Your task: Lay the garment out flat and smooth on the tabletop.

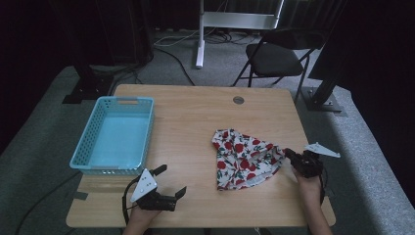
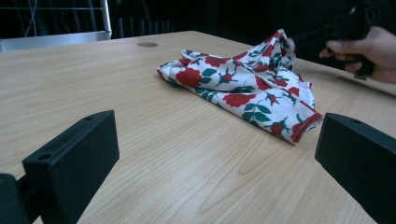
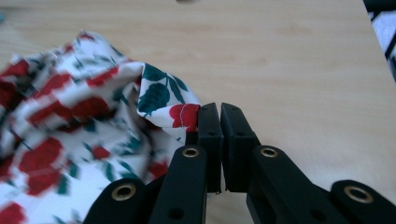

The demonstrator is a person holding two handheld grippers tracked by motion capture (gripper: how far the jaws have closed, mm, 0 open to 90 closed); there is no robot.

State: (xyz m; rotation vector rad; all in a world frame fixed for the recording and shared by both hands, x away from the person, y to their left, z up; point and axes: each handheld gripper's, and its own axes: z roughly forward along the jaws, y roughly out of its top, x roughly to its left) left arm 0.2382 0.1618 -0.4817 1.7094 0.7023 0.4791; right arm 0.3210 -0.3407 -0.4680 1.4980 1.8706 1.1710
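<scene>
A white cloth printed with red roses and green leaves (image 1: 242, 159) (image 2: 243, 84) lies crumpled on the right half of the wooden table (image 1: 191, 122). My right gripper (image 1: 288, 153) (image 3: 219, 109) is at the cloth's right corner, its jaws shut on a fold of the fabric (image 3: 173, 109). In the left gripper view that corner stands raised toward the person's right hand (image 2: 373, 51). My left gripper (image 1: 172, 180) (image 2: 215, 154) rests near the table's front edge, open, with nothing between its fingers, pointing at the cloth from some way off.
A light blue plastic basket (image 1: 122, 100) stands empty at the table's left. A round cable grommet (image 1: 238, 100) sits near the far edge. A black folding chair (image 1: 274, 58) and a white stand leg (image 1: 199, 44) are on the floor beyond the table.
</scene>
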